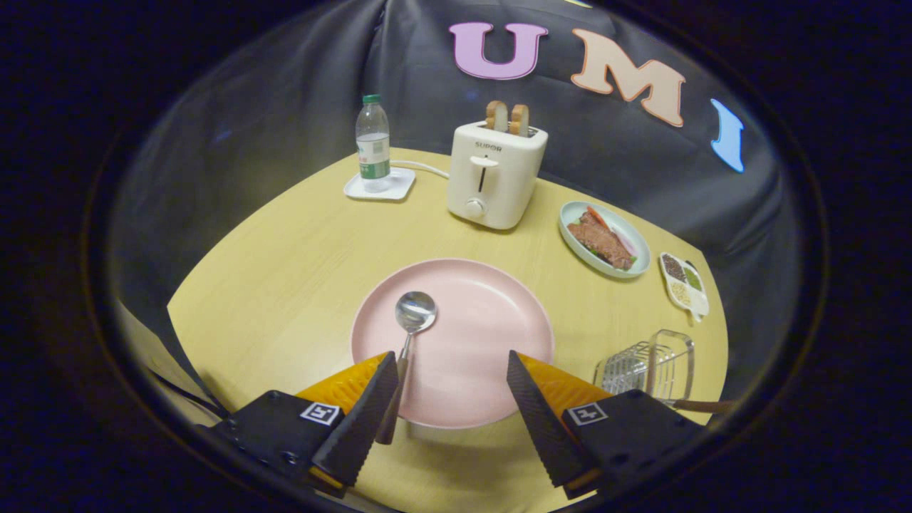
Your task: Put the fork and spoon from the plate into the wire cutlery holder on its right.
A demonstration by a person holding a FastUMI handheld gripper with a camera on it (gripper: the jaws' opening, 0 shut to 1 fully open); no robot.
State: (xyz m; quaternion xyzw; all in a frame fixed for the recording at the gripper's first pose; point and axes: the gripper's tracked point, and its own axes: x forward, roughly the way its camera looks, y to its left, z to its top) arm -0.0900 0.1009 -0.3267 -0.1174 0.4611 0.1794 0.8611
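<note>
Table [285, 271]: "SUPOR" toaster [494, 174]; gripper [451, 367] open-fingered.

Wooden table [285, 263] with pink plate [484, 335], toaster [494, 174], food dish [604, 239], wire holder [652, 367], coaster [380, 187].

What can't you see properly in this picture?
- Spoon: the low end of its handle goes behind one finger of the open claw.
- Holder: the claw's body covers its near side, so what is inside cannot be told. A brown handle pokes out beside it; it may be the fork.
- Spice dish: too small to tell what is in it.
- Plate: the fingers cover its near rim.
</note>
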